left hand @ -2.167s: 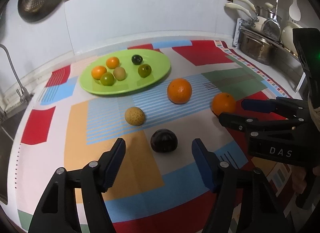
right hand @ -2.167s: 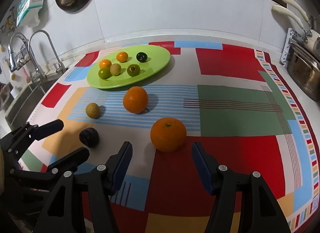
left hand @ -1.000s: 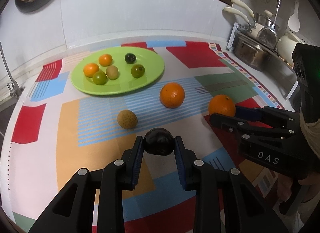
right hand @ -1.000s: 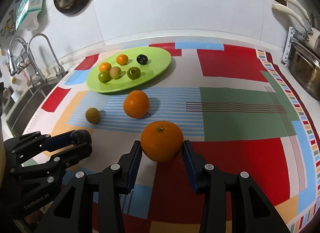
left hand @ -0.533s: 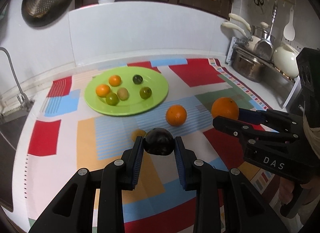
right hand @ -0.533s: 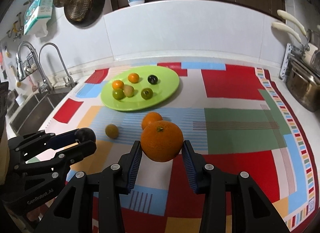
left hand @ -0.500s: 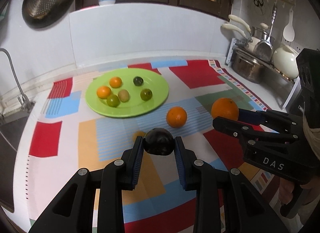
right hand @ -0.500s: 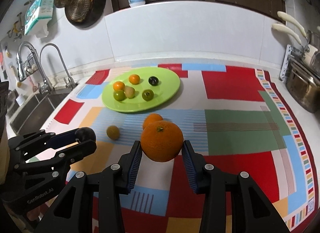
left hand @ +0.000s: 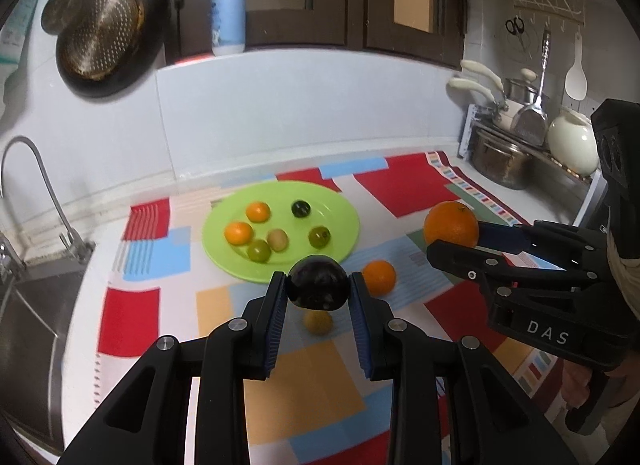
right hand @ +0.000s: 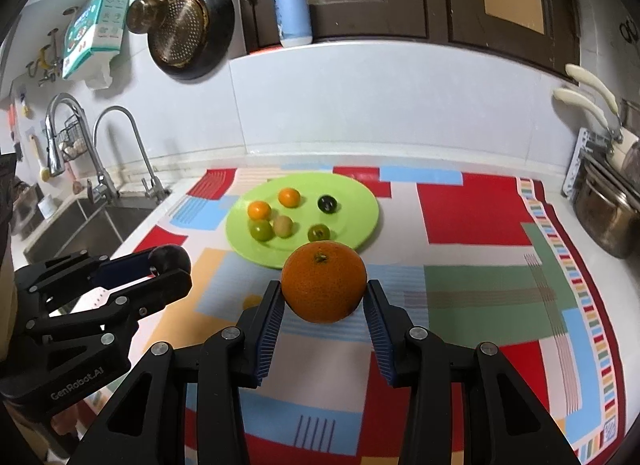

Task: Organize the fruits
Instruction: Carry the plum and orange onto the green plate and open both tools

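Observation:
My left gripper [left hand: 318,297] is shut on a dark plum [left hand: 319,283] and holds it high above the mat. My right gripper [right hand: 323,303] is shut on a large orange [right hand: 324,282], also lifted; that orange also shows in the left wrist view [left hand: 451,224]. The green plate [left hand: 340,201] lies ahead with several small fruits on it. A second orange [left hand: 379,276] and a small yellow-brown fruit [left hand: 317,322] rest on the mat below my left gripper. In the right wrist view the left gripper [right hand: 168,265] with the plum is at the left.
A colourful patchwork mat [right hand: 480,225] covers the counter. A sink [right hand: 76,233] with taps is at the left. Pots on a rack [left hand: 500,157] stand at the right. A white backsplash [left hand: 300,113] runs behind the plate [right hand: 360,193].
Both grippers shut on their fruits, the plum and the orange, then lifted them well above the mat. The mat and plate now look farther below.

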A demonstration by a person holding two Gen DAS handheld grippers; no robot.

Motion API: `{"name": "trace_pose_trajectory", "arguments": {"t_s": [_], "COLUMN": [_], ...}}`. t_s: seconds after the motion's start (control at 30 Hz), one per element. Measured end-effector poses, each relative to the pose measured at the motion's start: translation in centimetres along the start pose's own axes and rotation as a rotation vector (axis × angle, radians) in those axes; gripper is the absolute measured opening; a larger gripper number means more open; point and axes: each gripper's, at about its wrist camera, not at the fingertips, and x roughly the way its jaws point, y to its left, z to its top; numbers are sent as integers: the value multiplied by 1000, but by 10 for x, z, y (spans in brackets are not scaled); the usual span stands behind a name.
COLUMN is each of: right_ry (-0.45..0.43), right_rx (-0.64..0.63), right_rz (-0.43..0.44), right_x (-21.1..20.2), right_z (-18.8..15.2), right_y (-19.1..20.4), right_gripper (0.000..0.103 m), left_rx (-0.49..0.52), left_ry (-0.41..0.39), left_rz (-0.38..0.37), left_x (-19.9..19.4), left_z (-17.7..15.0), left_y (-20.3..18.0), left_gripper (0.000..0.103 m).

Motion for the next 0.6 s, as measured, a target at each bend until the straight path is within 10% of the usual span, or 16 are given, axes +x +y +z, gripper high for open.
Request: {"name": "trace_pose_trajectory", "arguments": {"t_s": [0.6], "right_ry": [-58], "right_rx": [-41], "right_rz": [37], "right_x": [27], "right_z": [57], "right_y": [18], "right_gripper": [42], "left_rx": [39], "left_ry": [-50], "left_rz": [22], "left_x": [20], "left_z": [48], "left_y": [35], "left_gripper": [31]}}
